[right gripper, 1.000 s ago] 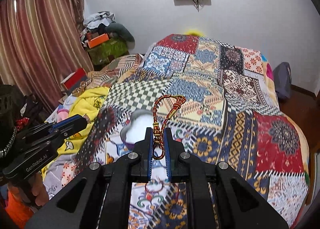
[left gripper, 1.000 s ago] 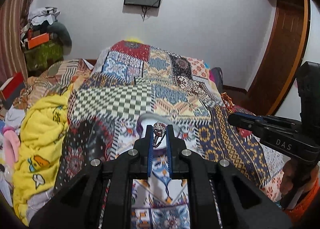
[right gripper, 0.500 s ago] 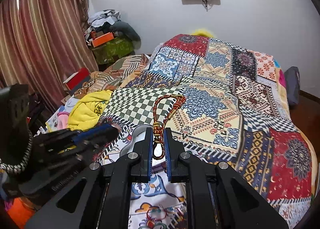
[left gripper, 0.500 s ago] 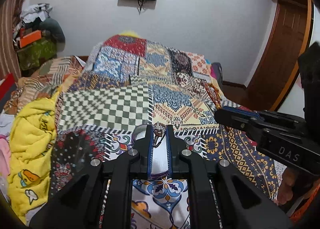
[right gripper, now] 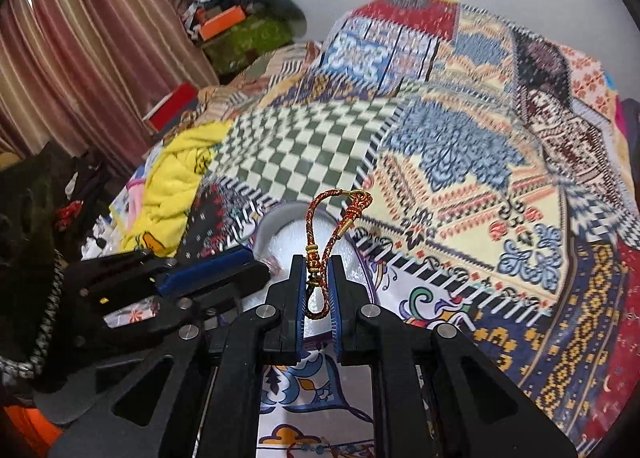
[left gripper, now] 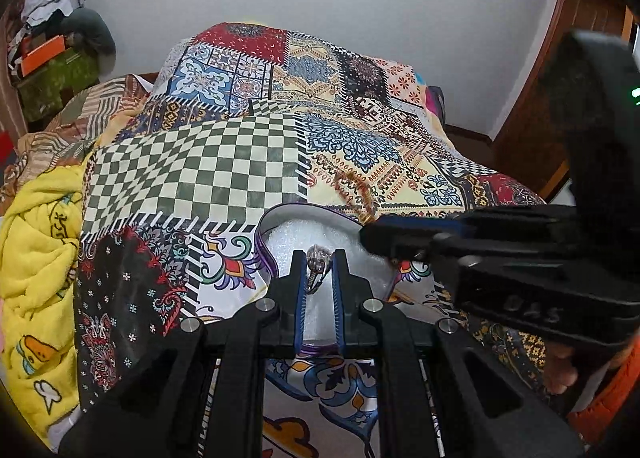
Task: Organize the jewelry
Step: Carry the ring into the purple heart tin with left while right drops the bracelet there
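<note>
Box [left gripper: 304, 234] position decides the coming move: the small white-lined box with a purple rim lies on the bed [left gripper: 192, 174], straight ahead of and just below both sets of tips.

Relative to the box, the left gripper [left gripper: 319, 262] sits over the near part of the white lining, its jaws narrow and pinching a silver ring [left gripper: 318, 260] with a stone cluster on top. The ring stands upright between the blue pads, its band pointing down toward the lining.

The right gripper [right gripper: 318, 270] comes in from the box's right side. Its jaws are also narrow, clamped on a red and gold braided bracelet [right gripper: 334, 218]. The bracelet's long axis runs away from the gripper, so the free loop reaches across the box toward its far rim, while a short bend hangs below the pads. In the left view the tips of this gripper cross the box's right edge.

Both arms look about equally near the box, and they crowd each other over it. My guess is that the ring needs only a short drop. The bracelet, being long, would likely need lowering loop first so it coils inside the rim instead of draping over it.
</note>
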`<act>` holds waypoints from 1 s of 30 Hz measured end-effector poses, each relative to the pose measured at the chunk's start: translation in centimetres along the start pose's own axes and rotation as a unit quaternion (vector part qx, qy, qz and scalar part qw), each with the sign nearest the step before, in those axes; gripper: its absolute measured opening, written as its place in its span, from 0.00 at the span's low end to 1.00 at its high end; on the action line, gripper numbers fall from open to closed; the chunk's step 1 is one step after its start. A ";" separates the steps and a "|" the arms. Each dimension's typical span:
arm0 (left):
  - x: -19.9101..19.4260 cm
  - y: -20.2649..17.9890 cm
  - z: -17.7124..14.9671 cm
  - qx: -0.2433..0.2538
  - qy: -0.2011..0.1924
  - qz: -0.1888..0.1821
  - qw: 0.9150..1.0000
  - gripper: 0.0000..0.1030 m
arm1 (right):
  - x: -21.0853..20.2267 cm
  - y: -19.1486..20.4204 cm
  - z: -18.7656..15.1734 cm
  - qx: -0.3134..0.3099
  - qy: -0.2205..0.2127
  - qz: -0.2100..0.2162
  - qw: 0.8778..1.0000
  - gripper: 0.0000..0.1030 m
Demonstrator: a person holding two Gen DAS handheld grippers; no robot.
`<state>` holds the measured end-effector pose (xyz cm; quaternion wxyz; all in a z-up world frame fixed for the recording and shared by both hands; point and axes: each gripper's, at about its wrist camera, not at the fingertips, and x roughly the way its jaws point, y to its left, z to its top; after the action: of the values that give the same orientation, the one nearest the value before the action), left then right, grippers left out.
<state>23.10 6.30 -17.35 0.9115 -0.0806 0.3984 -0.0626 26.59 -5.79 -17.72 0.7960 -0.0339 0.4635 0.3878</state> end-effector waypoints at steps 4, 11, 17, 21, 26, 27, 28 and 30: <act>-0.1 0.1 0.0 0.003 -0.003 0.003 1.000 0.10 | 0.8 0.0 -0.4 -0.009 0.016 0.001 1.000 0.09; -0.6 1.1 0.3 -0.020 -0.006 0.004 1.000 0.10 | 1.3 0.5 -0.5 -0.027 0.032 -0.010 0.999 0.11; -1.4 1.7 0.2 -0.025 -0.009 0.023 0.999 0.20 | 1.1 0.6 -0.5 -0.027 0.036 -0.024 0.999 0.39; -2.2 1.7 -0.1 -0.021 -0.009 0.030 0.999 0.22 | -0.2 1.1 -0.6 -0.029 0.023 -0.038 0.999 0.40; -4.1 1.2 -0.3 -0.007 -0.023 0.043 0.999 0.37 | -2.7 1.7 -0.6 -0.032 -0.002 -0.059 0.998 0.40; -4.5 1.0 -0.3 -0.003 -0.027 0.044 0.999 0.38 | -3.4 1.9 -0.7 -0.033 -0.009 -0.064 0.997 0.40; -4.9 0.8 -0.2 0.001 -0.030 0.045 0.999 0.38 | -4.1 1.9 -0.7 -0.034 -0.015 -0.068 0.997 0.40; -5.8 0.3 -0.2 0.007 -0.035 0.047 0.998 0.40 | -5.5 2.2 -0.8 -0.032 -0.030 -0.073 0.996 0.40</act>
<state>19.09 7.64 -13.40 0.9273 -0.0573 0.3693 -0.0200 23.11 -7.80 -13.27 0.8339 -0.0815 0.4234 0.3444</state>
